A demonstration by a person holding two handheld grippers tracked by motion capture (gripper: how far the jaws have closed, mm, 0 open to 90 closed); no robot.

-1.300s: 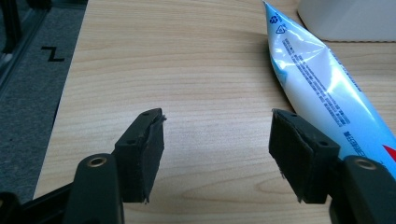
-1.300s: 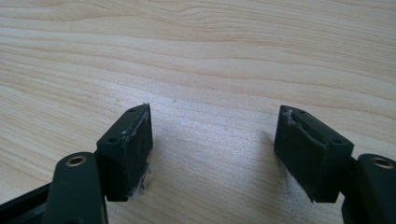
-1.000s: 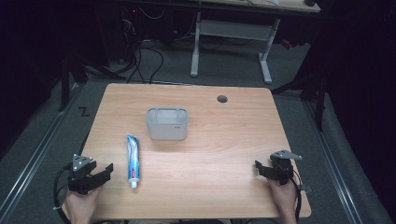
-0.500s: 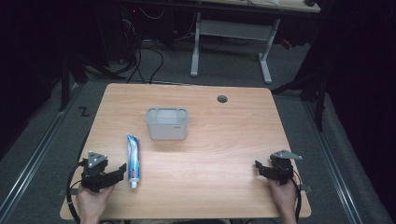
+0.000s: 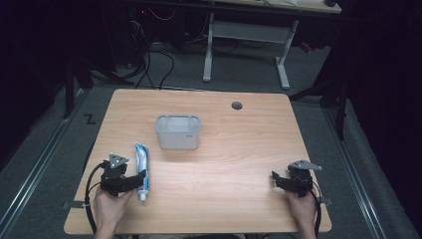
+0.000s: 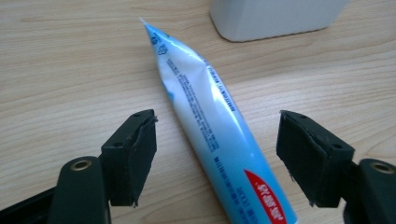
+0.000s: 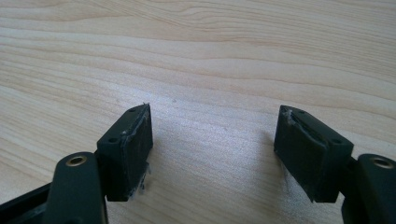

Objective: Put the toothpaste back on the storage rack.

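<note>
A blue and white toothpaste tube (image 5: 142, 167) (image 6: 215, 126) lies flat on the wooden table (image 5: 224, 164), its crimped end pointing away toward a grey plastic bin (image 5: 178, 131) (image 6: 275, 16). My left gripper (image 5: 135, 180) (image 6: 217, 156) is open, one jaw on each side of the tube's lower half, neither pad touching it. Near the table's front right, my right gripper (image 5: 276, 180) (image 7: 215, 156) is open above bare wood with nothing between its jaws.
A round cable hole (image 5: 237, 105) sits near the table's far edge. Behind the table are a white desk frame (image 5: 246, 37) and loose cables (image 5: 149, 64) on the floor. The person's hands (image 5: 107, 209) hold both grippers at the front edge.
My left gripper has moved right from the table's front left corner and now straddles the toothpaste tube. The right gripper has stayed put.
</note>
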